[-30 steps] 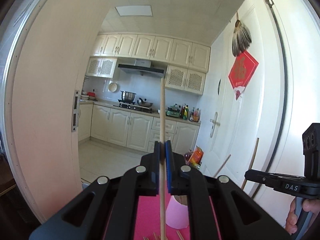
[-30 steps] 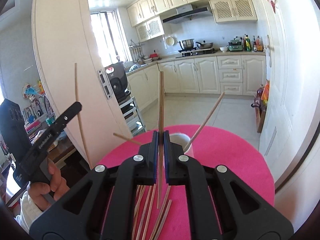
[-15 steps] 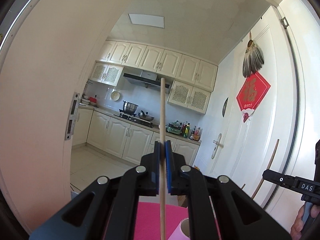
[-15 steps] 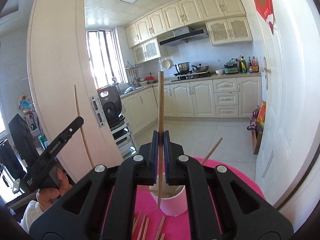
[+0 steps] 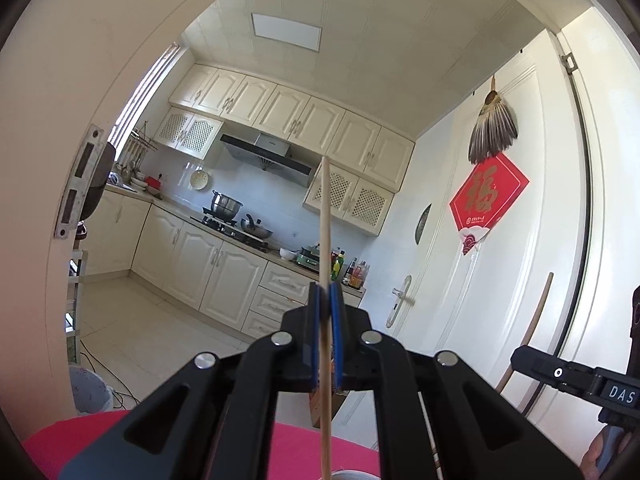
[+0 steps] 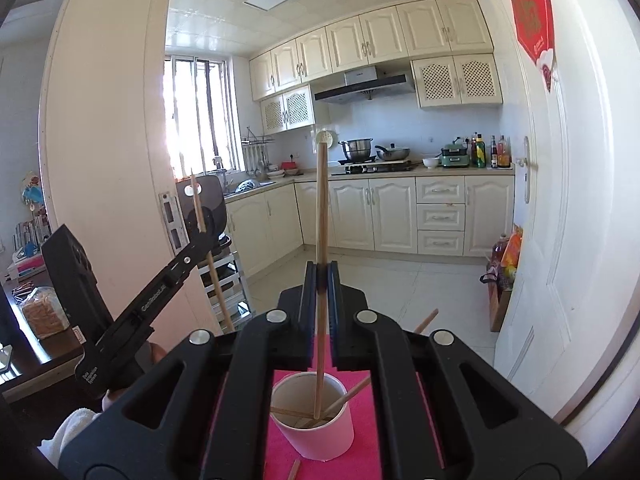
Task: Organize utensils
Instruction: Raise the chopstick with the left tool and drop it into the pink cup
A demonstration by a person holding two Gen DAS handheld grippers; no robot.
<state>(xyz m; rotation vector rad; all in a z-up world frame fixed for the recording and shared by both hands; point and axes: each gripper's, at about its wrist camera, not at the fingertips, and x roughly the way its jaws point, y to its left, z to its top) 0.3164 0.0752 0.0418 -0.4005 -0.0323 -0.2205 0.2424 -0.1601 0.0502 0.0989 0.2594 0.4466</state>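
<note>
The right claw (image 6: 321, 280), black with blue-lined fingers, is clenched on a long pale wooden chopstick (image 6: 321, 248) held nearly upright. The stick's lower end dips inside a white paper cup (image 6: 316, 436) standing directly below and just ahead of that claw, on a bright pink round tablecloth (image 6: 368, 408). Whether the tip touches the cup's bottom is hard to tell. Two or three more wooden sticks (image 6: 348, 398) already lean inside the cup, one poking out to the claw's right. A loose stick end (image 6: 295, 470) lies on the pink cloth at the cup's foot.

The left claw (image 5: 327, 322) is likewise gripped tight around a second thin wooden chopstick (image 5: 325, 240), also upright, its upper end rising well above the fingers. Only a sliver of the cup's white rim (image 5: 352, 474) shows beneath it, at the frame's bottom edge. From the right claw's camera, this left claw sits off to the left and higher than the cup, its stick tilted slightly.

Ahead of both claws are cream kitchen cabinets (image 6: 400, 208), and a white door (image 5: 480, 260) carries a red diamond paper decoration (image 5: 488, 200).
</note>
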